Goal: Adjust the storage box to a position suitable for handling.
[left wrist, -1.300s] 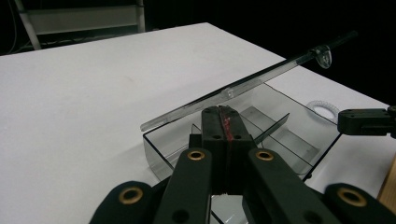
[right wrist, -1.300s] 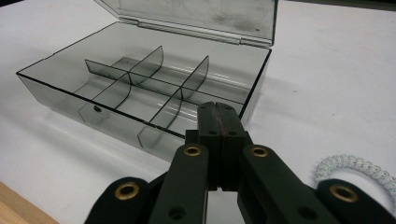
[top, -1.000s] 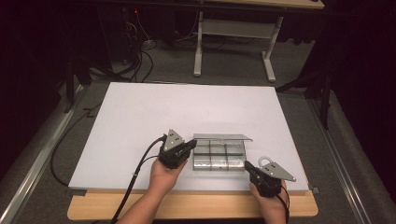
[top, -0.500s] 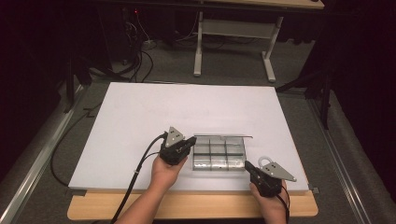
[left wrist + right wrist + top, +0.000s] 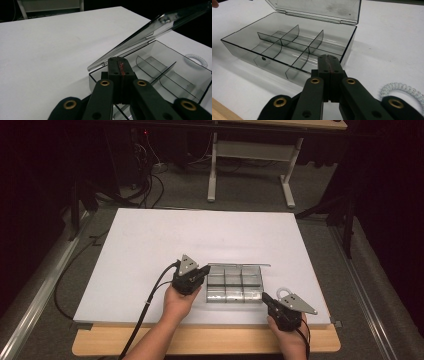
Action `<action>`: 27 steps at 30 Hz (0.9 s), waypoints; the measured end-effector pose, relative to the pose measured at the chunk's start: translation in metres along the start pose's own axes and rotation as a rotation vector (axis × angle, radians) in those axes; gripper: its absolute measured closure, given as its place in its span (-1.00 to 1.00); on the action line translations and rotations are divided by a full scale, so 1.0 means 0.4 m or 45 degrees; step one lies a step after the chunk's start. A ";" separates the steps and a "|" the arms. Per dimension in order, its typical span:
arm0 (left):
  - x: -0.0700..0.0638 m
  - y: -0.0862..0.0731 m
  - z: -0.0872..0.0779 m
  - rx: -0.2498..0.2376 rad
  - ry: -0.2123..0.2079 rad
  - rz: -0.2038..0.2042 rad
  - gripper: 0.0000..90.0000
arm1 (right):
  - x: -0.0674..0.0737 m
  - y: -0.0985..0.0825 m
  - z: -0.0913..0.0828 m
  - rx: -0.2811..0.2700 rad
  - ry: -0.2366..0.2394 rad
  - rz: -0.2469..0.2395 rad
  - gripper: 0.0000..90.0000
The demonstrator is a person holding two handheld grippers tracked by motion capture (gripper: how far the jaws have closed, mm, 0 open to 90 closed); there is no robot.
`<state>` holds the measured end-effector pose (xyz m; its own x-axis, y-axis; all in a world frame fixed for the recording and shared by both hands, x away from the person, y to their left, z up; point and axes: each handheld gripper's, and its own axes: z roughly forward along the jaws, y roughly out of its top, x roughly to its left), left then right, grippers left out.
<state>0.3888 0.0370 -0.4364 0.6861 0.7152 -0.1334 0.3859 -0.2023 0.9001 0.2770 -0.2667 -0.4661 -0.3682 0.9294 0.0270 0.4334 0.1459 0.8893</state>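
Observation:
A smoky clear plastic compartment box (image 5: 235,292) lies near the table's front edge, with its hinged lid (image 5: 240,265) raised at the back. Dividers split it into several empty cells (image 5: 287,42). My left gripper (image 5: 205,270) is shut and empty, its jaw tips (image 5: 119,62) at the box's left wall under the lid's edge (image 5: 150,27). My right gripper (image 5: 265,296) is shut too, its tips (image 5: 329,60) pointing at the box's front right corner, just short of it. A white coiled hair tie (image 5: 284,292) rests on the table beside the right gripper (image 5: 402,91).
The white table board (image 5: 150,245) stretches wide to the left and behind the box. A wooden strip (image 5: 225,342) runs along its near edge. Cables (image 5: 145,305) trail from the left gripper off the front. A metal stand (image 5: 250,165) is on the floor beyond.
My left gripper has drifted slightly farther along the box's left side. The right gripper, the box and the hair tie have stayed in place.

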 end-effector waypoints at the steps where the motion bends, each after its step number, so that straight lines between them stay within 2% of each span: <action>1: 0.001 0.000 0.002 -0.001 0.000 -0.004 1.00 | 0.000 0.000 0.000 0.000 0.000 0.001 1.00; 27: 0.033 -0.006 0.056 0.024 0.026 -0.031 1.00 | -0.001 -0.001 0.000 -0.004 0.003 -0.003 1.00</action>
<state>0.4108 0.0318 -0.4497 0.6639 0.7333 -0.1467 0.4139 -0.1969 0.8887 0.2768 -0.2672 -0.4665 -0.3711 0.9282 0.0263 0.4299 0.1466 0.8909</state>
